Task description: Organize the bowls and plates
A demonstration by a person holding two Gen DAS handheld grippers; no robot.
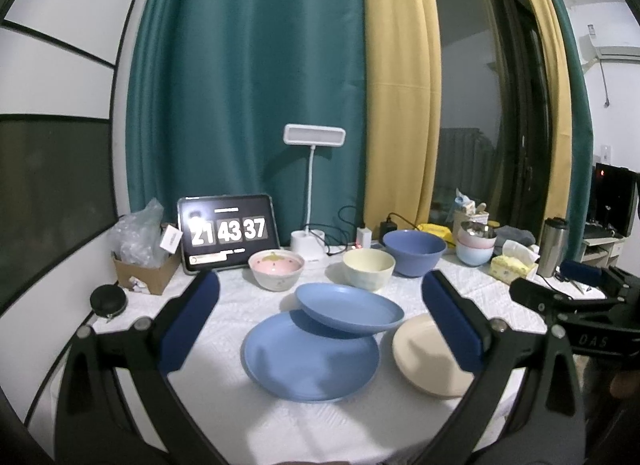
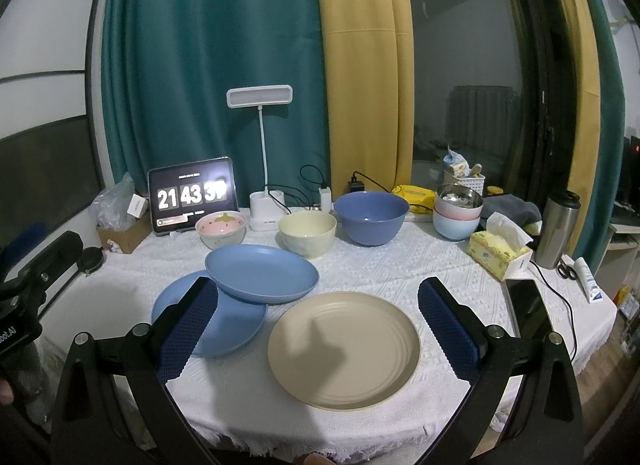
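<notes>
The left gripper [image 1: 320, 321] and right gripper [image 2: 318, 321] sit nearest the lenses, both released, jaws spread wide with nothing between the pads. They hang above the near edge of the table [image 2: 400, 265], probably drawn back so either can reach for a plate.

The table, under a white cloth, carries everything. Of the task's things, the cream plate [image 2: 344, 349] is the biggest in the right view; it lies flat at the front, directly between the right gripper's spread fingers, which suggests it is the next pick. Beside it on the left lies a flat blue plate [image 1: 310, 357], and a second, tilted blue plate [image 1: 350, 309] leans with one edge on it and the other raised, so the stack is not seated; nudging it level seems a likely job for the left gripper.

Behind the plates stands a row of bowls: the blue bowl [image 2: 371, 217] on the right, the cream bowl [image 2: 307, 235] just beside it, and the smaller strawberry bowl [image 2: 221, 230] to the left. They are apart, not yet nested. Further right stands a small bowl stack [image 2: 457, 209] with a steel one on top.

At the back a tablet [image 2: 192, 195] shows a clock, next to a lamp [image 2: 260, 97].
</notes>
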